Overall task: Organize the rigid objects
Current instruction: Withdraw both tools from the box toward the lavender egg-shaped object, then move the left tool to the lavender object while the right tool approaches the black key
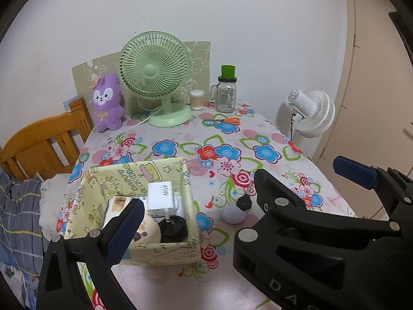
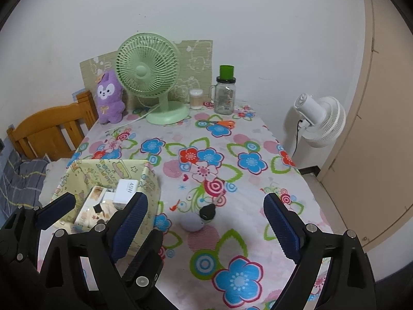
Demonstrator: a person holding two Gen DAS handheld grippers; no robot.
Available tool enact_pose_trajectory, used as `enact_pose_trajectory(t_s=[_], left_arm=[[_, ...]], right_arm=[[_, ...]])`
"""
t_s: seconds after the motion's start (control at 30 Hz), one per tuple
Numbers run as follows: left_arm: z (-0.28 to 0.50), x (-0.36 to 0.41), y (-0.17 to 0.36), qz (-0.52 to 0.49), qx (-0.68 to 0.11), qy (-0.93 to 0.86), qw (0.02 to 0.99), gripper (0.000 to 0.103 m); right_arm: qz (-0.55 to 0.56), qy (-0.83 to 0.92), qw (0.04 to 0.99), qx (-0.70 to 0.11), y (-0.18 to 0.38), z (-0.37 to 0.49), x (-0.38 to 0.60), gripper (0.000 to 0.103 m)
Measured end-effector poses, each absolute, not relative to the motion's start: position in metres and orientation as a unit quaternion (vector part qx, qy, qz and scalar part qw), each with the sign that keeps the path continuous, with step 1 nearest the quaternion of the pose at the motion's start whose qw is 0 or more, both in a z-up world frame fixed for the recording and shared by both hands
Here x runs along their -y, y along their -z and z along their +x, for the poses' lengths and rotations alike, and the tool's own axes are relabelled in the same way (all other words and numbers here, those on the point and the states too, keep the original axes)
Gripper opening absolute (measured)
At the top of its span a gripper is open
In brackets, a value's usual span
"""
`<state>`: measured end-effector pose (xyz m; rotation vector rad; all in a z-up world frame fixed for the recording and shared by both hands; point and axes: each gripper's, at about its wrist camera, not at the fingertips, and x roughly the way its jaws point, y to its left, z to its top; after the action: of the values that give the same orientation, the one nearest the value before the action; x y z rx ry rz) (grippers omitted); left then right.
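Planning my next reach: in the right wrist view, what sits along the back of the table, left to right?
Purple plush toy → green desk fan → cotton swab jar → glass mug jar with green cap.

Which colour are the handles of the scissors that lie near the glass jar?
Orange. The scissors show it best in the left wrist view.

"45W" is printed on the white charger in the box; "DAS" is embossed on a claw body.
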<state>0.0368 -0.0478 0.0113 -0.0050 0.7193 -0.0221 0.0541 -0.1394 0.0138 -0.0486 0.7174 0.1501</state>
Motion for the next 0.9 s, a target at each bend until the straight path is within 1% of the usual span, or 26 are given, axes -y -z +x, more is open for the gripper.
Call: enact_pose_trajectory(t_s=[0.4,0.9], left_arm=[[0.053,0.075,0.003,-0.006,-0.364,0.016,0.931,0.102],[0.079,0.111,0.044,0.016,-0.372,0.030,0.928,0.102]], right_arm=[[-0.028,-0.068,0.933,-0.352,0.000,0.068,0.169,0.093],[-0.028,-0.067,0.934,-0.348,0.043,0.093,0.202,0.093]])
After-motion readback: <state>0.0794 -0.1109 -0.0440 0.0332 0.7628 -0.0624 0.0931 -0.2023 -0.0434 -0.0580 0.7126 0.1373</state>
